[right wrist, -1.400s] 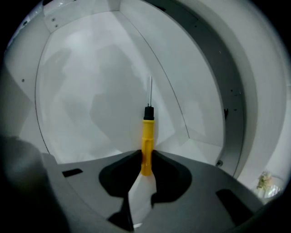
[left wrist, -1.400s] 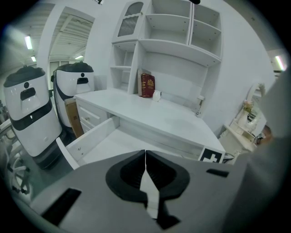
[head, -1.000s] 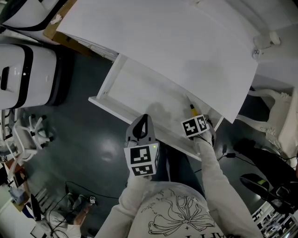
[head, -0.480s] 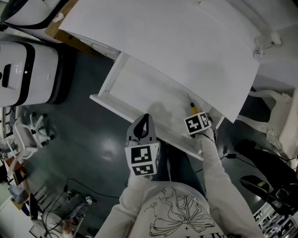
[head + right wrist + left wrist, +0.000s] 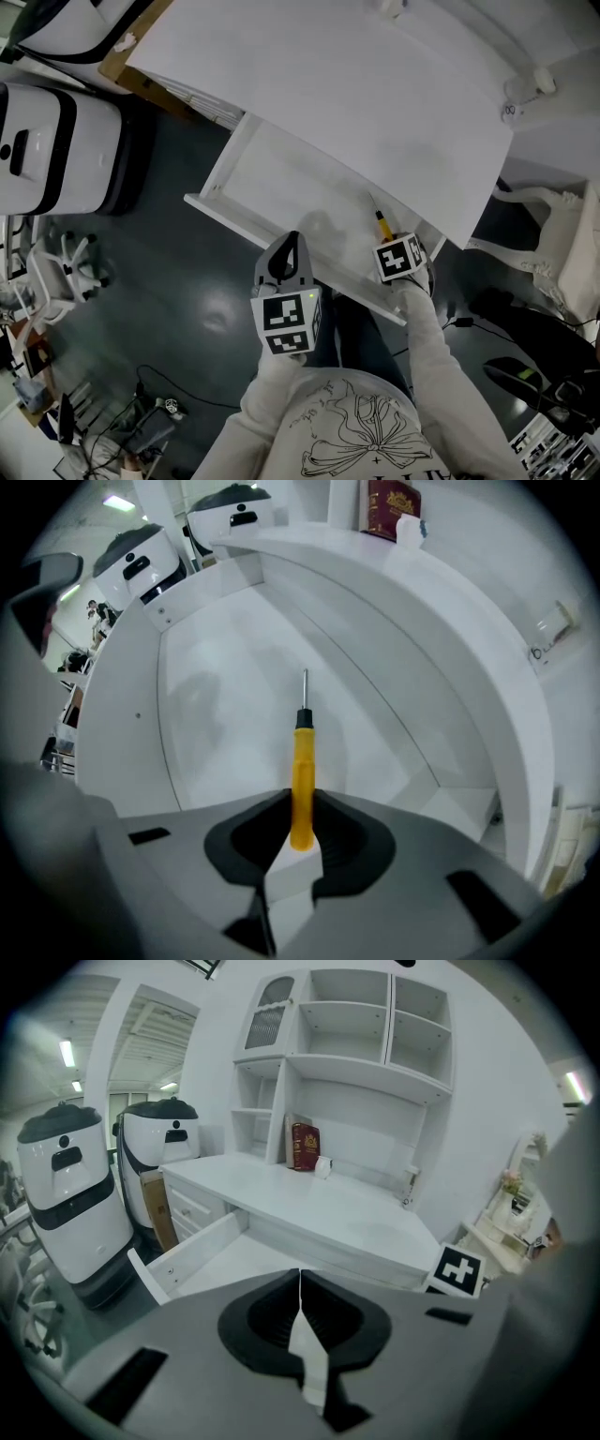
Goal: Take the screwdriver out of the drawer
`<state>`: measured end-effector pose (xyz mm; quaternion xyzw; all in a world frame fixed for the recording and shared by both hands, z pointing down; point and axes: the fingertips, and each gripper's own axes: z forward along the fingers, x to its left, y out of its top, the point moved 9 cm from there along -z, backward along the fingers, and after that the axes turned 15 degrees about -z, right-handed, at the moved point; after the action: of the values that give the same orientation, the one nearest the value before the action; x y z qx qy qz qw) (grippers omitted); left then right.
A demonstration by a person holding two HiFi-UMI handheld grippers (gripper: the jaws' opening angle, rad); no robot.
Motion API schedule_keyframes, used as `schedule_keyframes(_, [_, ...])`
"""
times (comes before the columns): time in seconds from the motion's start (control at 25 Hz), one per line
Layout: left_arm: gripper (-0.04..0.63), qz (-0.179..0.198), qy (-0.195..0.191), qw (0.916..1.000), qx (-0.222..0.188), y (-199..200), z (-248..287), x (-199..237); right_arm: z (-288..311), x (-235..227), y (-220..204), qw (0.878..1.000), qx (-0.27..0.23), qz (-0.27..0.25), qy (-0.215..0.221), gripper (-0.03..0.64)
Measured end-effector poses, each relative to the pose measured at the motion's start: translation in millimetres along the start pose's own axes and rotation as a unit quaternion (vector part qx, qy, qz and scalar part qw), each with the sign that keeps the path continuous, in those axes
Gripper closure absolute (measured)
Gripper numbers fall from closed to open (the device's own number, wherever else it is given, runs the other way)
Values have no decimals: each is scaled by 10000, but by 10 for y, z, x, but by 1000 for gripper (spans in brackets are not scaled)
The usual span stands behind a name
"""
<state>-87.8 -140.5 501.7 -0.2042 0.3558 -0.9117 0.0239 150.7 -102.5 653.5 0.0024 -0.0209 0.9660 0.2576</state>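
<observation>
White desk (image 5: 375, 84), drawer (image 5: 272, 178) open over dark floor (image 5: 178, 281).
Head view: screwdriver (image 5: 383, 225) at drawer's right end.
Left gripper view: left gripper (image 5: 300, 1288) jaws together, empty.
Right gripper view: right gripper (image 5: 302, 822) jaws just closing, clamped on yellow handle.
Grasp looks made; next, a lift clear of drawer.

In drawer (image 5: 281, 178), right end: screwdriver (image 5: 302, 761); drawer projects from under desk (image 5: 356, 84).

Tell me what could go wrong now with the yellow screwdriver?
1. The right gripper, whose jaws have just been closing, pinches only the tail end of the screwdriver handle, so it might wobble or slip out.
2. The desktop hangs over the drawer close by, so the screwdriver could bump its edge on the way up.
</observation>
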Motion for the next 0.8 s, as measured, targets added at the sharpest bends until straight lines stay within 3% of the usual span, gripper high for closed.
schedule_keyframes(0.4, [588,-9,7,9989,-466,193,-324,-143,-819,159,151,9913,-1311,110,54,549])
schedule_keyframes(0.8, [588,104,-31,9926,-1211,534,-848,-413,-2002,174,245,9589,-2791,170,-472,549])
